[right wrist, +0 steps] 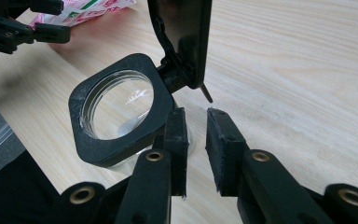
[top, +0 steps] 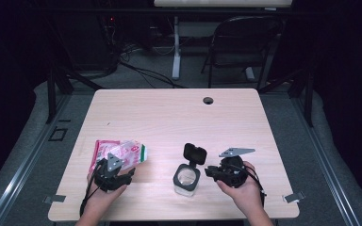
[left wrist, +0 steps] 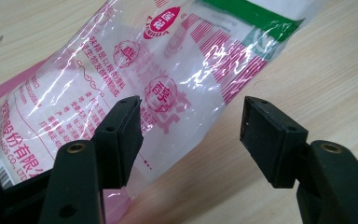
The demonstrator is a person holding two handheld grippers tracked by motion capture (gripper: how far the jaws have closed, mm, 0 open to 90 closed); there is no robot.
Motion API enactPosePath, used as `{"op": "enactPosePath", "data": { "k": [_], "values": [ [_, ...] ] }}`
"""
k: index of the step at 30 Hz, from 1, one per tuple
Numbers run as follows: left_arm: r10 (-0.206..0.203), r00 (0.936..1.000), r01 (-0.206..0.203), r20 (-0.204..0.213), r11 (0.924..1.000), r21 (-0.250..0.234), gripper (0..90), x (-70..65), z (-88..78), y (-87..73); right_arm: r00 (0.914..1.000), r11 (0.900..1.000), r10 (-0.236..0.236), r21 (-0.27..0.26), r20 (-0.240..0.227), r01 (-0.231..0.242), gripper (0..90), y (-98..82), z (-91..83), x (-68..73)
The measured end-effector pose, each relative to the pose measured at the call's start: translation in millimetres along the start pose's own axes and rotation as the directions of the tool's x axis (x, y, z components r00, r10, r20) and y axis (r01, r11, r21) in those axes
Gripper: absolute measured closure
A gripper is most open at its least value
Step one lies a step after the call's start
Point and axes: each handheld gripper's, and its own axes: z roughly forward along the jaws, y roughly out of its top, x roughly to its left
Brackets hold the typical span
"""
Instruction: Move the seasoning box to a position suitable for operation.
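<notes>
A clear plastic bag [top: 122,153] printed in red and pink with a green strip lies flat at the table's front left. My left gripper [top: 115,169] is over its near end. In the left gripper view the jaws [left wrist: 191,126] stand wide open above the bag [left wrist: 168,79], and the pads do not press it. A clear jar with a black square rim [top: 187,179] stands at front centre, its black flip lid [top: 194,154] raised. My right gripper [top: 209,172] sits just right of the jar. Its jaws [right wrist: 196,121] are a narrow gap apart with nothing between them, beside the rim [right wrist: 121,140] and under the lid [right wrist: 186,37].
The wooden table [top: 169,117] has a cable hole [top: 208,100] at its far edge. A folding chair [top: 240,42] and a desk leg stand beyond it on the floor. In the right gripper view the left gripper [right wrist: 28,28] shows at the top left by the bag [right wrist: 88,9].
</notes>
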Motion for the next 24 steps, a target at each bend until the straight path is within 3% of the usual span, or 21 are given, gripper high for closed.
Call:
{"op": "enactPosePath", "data": {
  "k": [8, 17, 24],
  "values": [
    [0.063, 0.9962, -0.062, -0.061, 0.9980, 0.011, 40.8, -5.1, 11.5, 0.4, 0.9999, 1.000, 0.009, -0.006, 0.013, -0.009, 78.3, -5.1, -7.0, -1.7],
    [0.044, 0.9961, -0.043, -0.076, 0.9990, 0.013, 47.3, 0.4, 16.9, 1.3, 0.9994, 1.000, 0.024, -0.017, 0.025, -0.024, 78.3, -9.5, -12.2, -3.6],
    [-0.009, 0.9985, 0.010, -0.055, 0.9999, 0.011, 58.0, 10.6, 19.3, 0.0, 0.9991, 0.999, 0.032, -0.015, 0.028, -0.032, 78.2, -12.1, -13.2, -4.5]
  ]
}}
